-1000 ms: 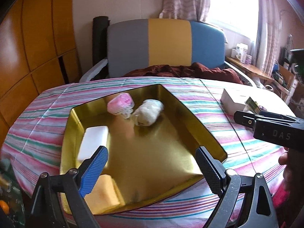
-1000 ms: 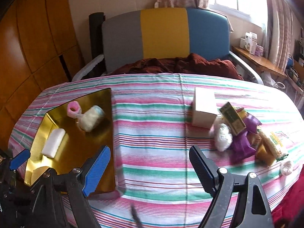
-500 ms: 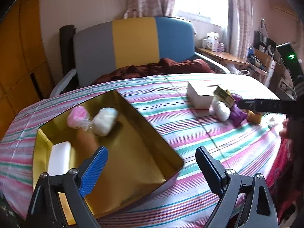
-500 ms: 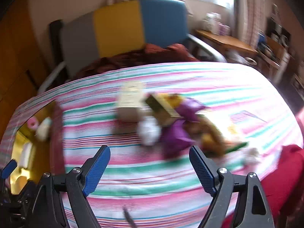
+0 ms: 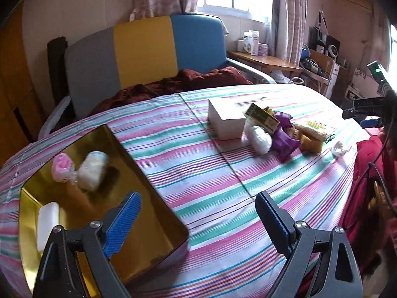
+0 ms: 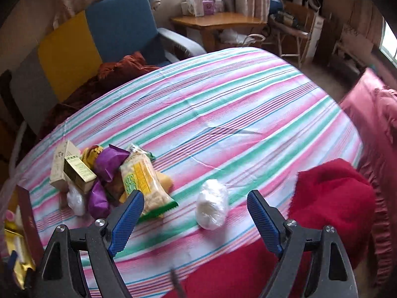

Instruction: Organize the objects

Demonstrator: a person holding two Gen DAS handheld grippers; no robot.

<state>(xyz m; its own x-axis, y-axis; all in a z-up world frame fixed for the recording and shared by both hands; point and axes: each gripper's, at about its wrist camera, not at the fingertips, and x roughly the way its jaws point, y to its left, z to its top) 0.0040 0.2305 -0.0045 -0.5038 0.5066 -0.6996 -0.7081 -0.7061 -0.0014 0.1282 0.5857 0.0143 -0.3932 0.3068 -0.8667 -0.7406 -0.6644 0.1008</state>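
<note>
The right gripper [image 6: 194, 212] hung with its blue-padded jaws spread wide and nothing between them, low over the near edge of the table [image 6: 223, 114], a white wrapped bundle [image 6: 212, 207] lying on the striped cloth just ahead in the gap. To its left, the green-and-yellow snack packet [image 6: 144, 183] lay with its near end beside the left finger, backed by a close heap of purple wrappers [image 6: 109, 161], a small olive carton [image 6: 78, 173] and a pale box [image 6: 59, 164], all touching or overlapping. Beyond the bundle the cloth ran bare to the far, rounded edge of the table, while a red cloth [image 6: 332, 198] lay over the near right edge. The left gripper [image 5: 198, 219] was likewise held apart and empty, poised over the right wall of the gold tray [image 5: 158, 211] at the table's left end. Inside the tray a pink wrapped piece [image 5: 62, 167] and a cream wrapped piece [image 5: 93, 170] lay touching near the far corner, and a white bar [image 5: 47, 222] lay along the left wall, apart from them. A broad band of striped cloth separated the tray's edge from the white box [image 5: 223, 120] and the snack heap, well off to the right. Behind the table stood a chair [image 5: 146, 49] in grey, yellow and blue.
</note>
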